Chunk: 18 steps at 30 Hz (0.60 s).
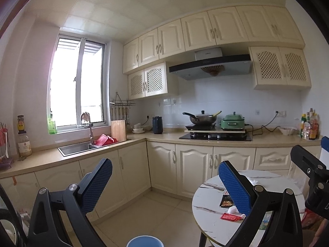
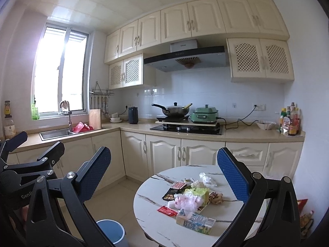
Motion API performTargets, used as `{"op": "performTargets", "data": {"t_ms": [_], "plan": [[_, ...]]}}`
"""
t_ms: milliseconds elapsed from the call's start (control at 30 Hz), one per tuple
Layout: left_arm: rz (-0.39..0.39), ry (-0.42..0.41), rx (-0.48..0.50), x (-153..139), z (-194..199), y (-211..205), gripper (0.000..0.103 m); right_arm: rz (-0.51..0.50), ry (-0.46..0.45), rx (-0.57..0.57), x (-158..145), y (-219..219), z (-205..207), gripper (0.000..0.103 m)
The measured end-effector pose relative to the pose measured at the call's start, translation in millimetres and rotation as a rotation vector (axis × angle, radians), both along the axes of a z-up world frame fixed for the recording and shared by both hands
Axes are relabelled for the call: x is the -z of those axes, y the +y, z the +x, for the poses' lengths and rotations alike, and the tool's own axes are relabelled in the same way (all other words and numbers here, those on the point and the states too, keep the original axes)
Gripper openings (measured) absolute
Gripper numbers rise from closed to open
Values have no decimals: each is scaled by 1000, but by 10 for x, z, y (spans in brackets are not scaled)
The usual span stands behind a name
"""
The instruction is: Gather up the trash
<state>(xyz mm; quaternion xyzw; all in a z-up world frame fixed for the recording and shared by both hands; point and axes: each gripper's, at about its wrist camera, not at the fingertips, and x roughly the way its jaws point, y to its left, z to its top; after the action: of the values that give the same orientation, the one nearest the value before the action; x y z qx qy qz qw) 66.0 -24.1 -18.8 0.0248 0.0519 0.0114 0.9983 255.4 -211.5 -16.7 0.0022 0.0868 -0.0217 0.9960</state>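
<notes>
Both grippers hang above the kitchen floor with their blue-padded fingers spread wide and nothing between them. Left gripper [image 1: 165, 185] sits to the left of the round marble table [image 2: 152, 203]; its right finger overlaps the table's near-left rim in the left wrist view. Right gripper [image 2: 164, 175] frames the tabletop, and the other tool's black linkage shows at its left edge.

Trash lies heaped near the table's middle: a red sachet [image 2: 167, 210] toward the left rim, a small drink carton [image 2: 195, 222] nearest the front edge, a pink crumpled bag [image 2: 188, 200], a yellow-green wrapper [image 2: 198, 192] and dark snack packets [image 2: 174, 189]. Bare marble rings the heap.

Left of the table and below its rim, a blue bin [image 2: 112, 232] stands on open tiled floor, its inside out of sight. Cream cabinets [image 2: 164, 152] line the far side, with clear floor between.
</notes>
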Motion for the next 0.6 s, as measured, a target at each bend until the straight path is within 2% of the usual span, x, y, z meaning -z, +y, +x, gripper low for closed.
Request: {"op": "performTargets", "data": {"t_ms": [200, 367, 467, 600], "plan": [[8, 15, -11, 38, 244, -95, 102, 9, 12, -5, 43, -52, 138, 103], [23, 41, 17, 54, 509, -249, 102, 13, 31, 0, 141, -147, 241, 103], [50, 107, 76, 176, 779, -401, 102, 13, 58, 31, 276, -280, 296, 103], [56, 237, 166, 475, 1196, -609, 102, 19, 152, 119, 574, -590, 437, 103]]}}
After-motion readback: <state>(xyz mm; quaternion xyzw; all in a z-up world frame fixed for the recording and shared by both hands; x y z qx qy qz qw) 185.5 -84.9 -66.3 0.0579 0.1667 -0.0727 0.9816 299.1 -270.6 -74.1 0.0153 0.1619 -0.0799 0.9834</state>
